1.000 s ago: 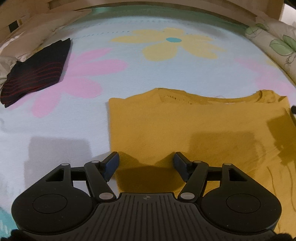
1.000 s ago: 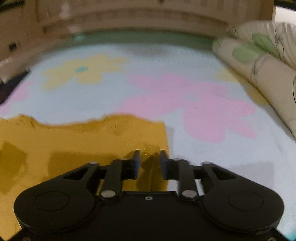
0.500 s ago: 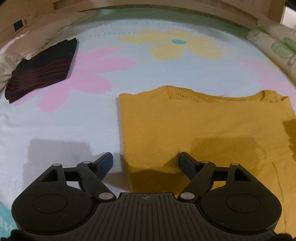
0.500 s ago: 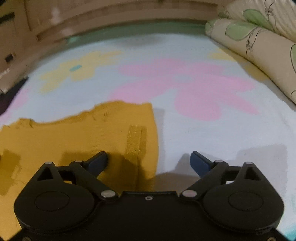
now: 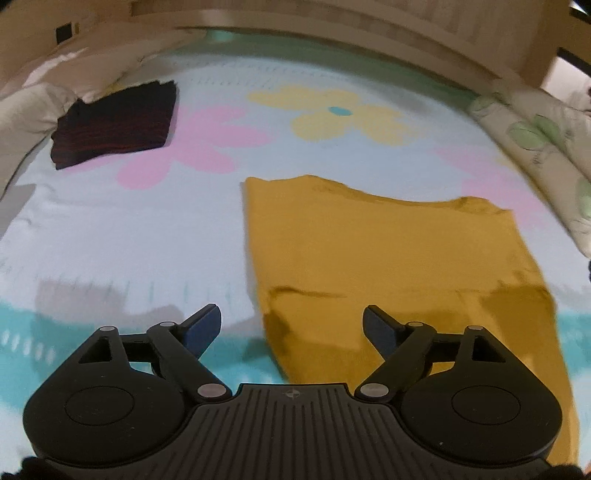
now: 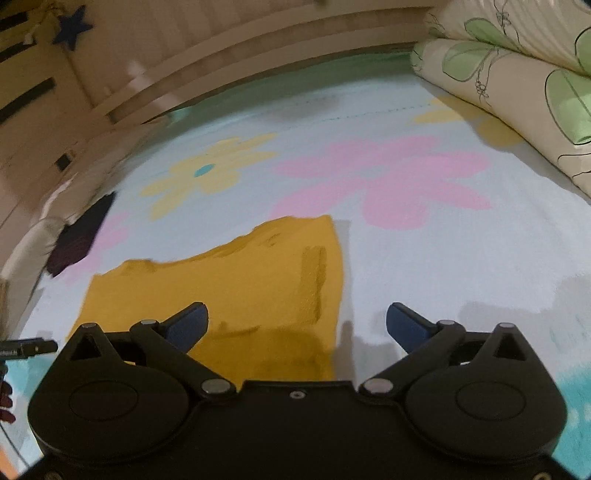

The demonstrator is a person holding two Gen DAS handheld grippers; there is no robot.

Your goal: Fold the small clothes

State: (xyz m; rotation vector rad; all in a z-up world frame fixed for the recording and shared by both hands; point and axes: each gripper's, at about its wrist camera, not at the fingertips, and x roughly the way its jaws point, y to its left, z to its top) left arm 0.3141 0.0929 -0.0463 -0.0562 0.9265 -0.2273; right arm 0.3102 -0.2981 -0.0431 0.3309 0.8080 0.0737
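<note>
A mustard-yellow garment (image 5: 388, 254) lies flat on the flowered bed sheet (image 5: 147, 236), partly folded; it also shows in the right wrist view (image 6: 229, 288). My left gripper (image 5: 291, 325) is open and empty, raised over the garment's near left edge. My right gripper (image 6: 297, 325) is open and empty, above the garment's near right edge. A folded dark striped garment (image 5: 114, 123) lies at the far left, also seen in the right wrist view (image 6: 79, 236).
A rolled quilt with green leaf print (image 6: 517, 96) lines the right side of the bed. Pale pillows (image 5: 29, 107) sit at the far left. A wooden headboard (image 5: 332, 26) runs along the back. The left gripper's tip (image 6: 29, 348) shows at the right view's left edge.
My right gripper opened and let go of the yellow garment's edge. Both grippers pulled back and rose, so more of the garment and sheet shows. The left jaws opened wider.
</note>
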